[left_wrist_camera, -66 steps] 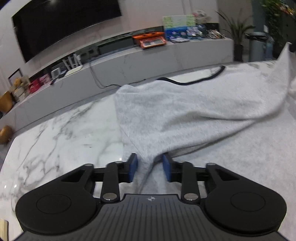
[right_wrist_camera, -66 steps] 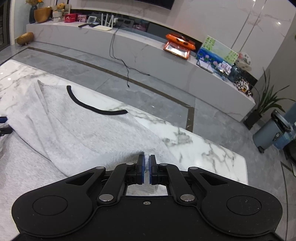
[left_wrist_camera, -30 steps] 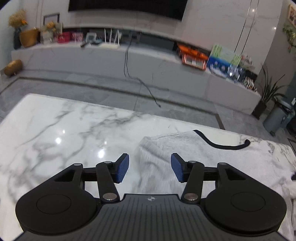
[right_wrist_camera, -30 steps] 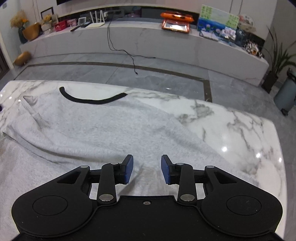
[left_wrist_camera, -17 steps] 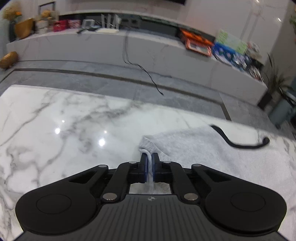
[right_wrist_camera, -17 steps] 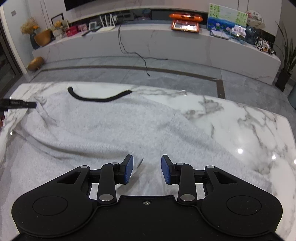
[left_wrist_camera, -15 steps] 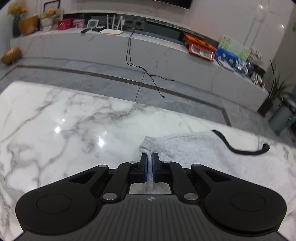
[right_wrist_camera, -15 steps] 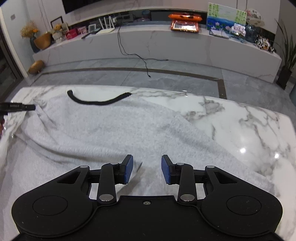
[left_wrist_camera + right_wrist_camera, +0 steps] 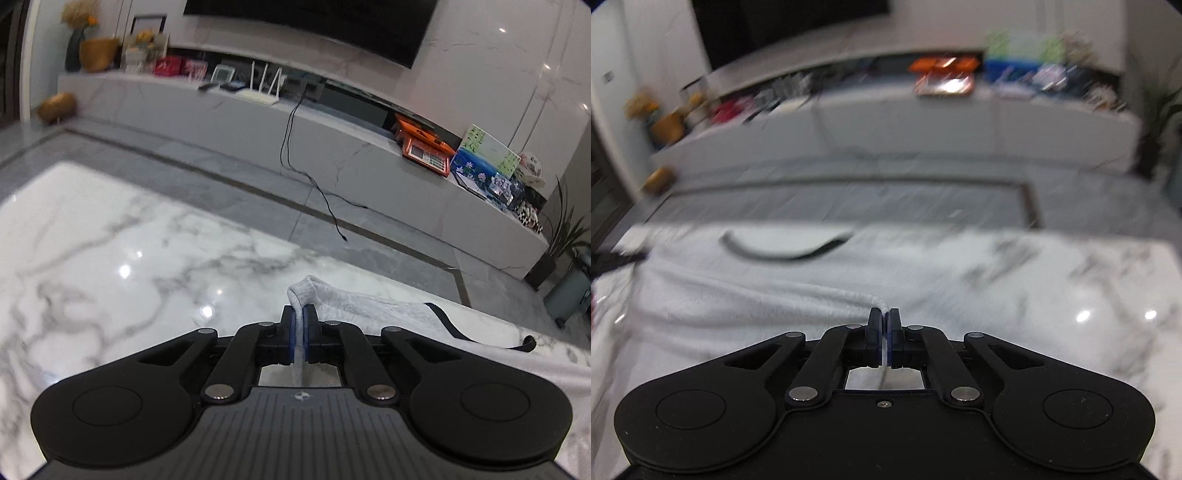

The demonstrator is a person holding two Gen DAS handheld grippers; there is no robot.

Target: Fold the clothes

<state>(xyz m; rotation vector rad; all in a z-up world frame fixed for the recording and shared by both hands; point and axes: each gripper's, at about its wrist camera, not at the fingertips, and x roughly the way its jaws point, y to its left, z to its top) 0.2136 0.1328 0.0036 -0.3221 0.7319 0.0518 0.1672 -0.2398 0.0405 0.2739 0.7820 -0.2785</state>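
Two grippers, left [image 9: 299,334] and right [image 9: 883,338], have jaws clamped on our grey sweater [image 9: 746,295], spread across the marble surface [image 9: 110,240], folding seemingly barely begun.

I'm in a home living room: wall TV [image 9: 306,22], long marble media shelf [image 9: 332,147] with router [image 9: 264,90], and a potted plant [image 9: 561,236].

The garment [image 9: 373,306] lies spread on the tabletop [image 9: 110,236], its collar [image 9: 443,323] toward the far edge. The left hand-held gripper [image 9: 299,325] pinches a fold at the garment's left end, with bare tabletop further left; the right hand-held gripper [image 9: 885,325] pinches a ridge of cloth nearer the garment's right side. Beyond the tabletop lies the floor [image 9: 258,177], then a long low shelf [image 9: 332,144] along the wall.
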